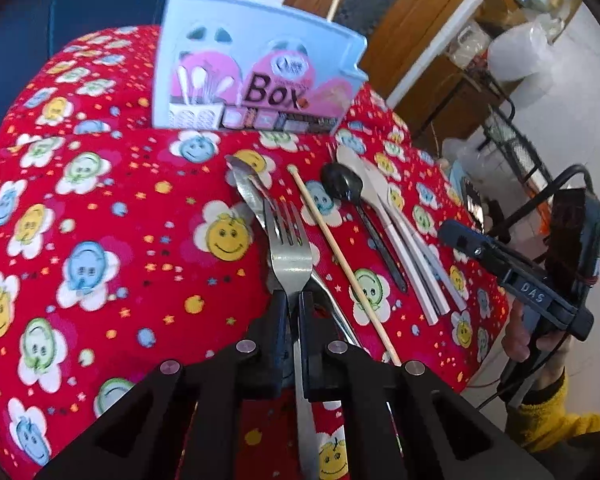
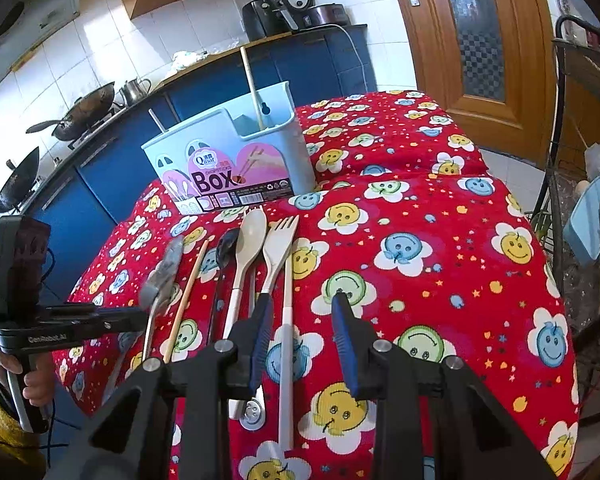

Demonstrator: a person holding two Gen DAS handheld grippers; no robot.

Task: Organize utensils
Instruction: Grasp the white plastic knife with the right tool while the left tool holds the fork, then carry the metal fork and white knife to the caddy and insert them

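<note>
My left gripper (image 1: 293, 298) is shut on a metal fork (image 1: 289, 246), held above the red smiley tablecloth (image 1: 100, 200). It shows blurred in the right wrist view (image 2: 162, 276). Under the fork lies a metal spoon (image 1: 246, 184). Beside it lie a wooden chopstick (image 1: 340, 260), a black spoon (image 1: 346, 190) and white utensils (image 1: 384, 208). The pale blue utensil box (image 1: 256, 76) stands at the back, one chopstick (image 2: 252, 88) in it. My right gripper (image 2: 300, 314) is open above a white fork (image 2: 278, 244), next to a white spoon (image 2: 250, 232).
The table's right edge drops off near a wire rack (image 1: 516, 152) in the left wrist view. Blue kitchen cabinets (image 2: 100, 168) with woks (image 2: 80, 114) stand behind the table. A wooden door (image 2: 472, 40) is at the back right.
</note>
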